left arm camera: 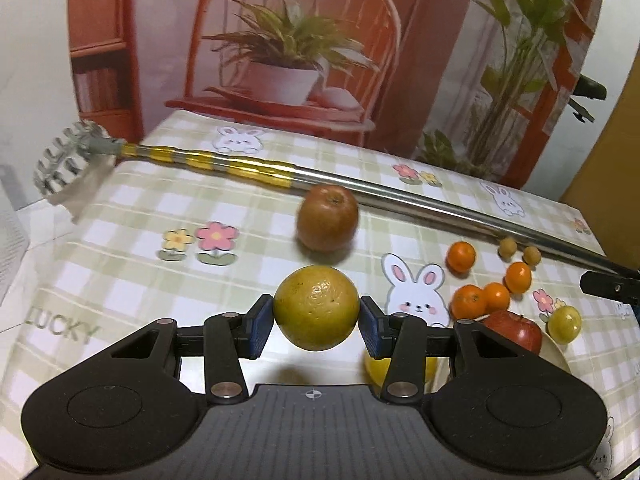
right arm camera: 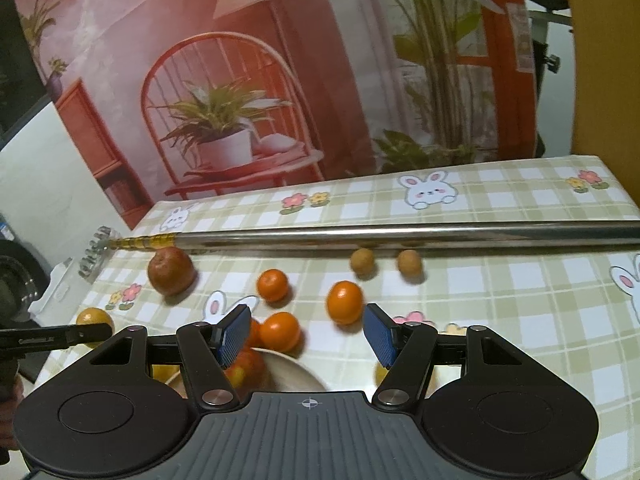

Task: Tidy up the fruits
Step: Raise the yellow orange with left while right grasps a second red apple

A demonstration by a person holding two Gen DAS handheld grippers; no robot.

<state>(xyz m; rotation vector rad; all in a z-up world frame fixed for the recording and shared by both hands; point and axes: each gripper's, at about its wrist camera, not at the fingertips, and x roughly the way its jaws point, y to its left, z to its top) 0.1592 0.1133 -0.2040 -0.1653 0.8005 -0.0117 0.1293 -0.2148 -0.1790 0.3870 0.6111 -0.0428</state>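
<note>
Four tangerines (left arm camera: pixel 461 256), two longans (left arm camera: pixel 508 247) right of centre; yellow-green orange (left arm camera: pixel 316 307) clamped mid-frame in left gripper (left arm camera: pixel 317 330) jaws; right gripper (right arm camera: pixel 308 334) jaws gape, empty.

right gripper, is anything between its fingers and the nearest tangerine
Nothing visible does. The right gripper is open and empty, and the tangerine lies on the tablecloth just beyond the fingers, toward the right-hand one. Another tangerine sits near the left one.
</note>
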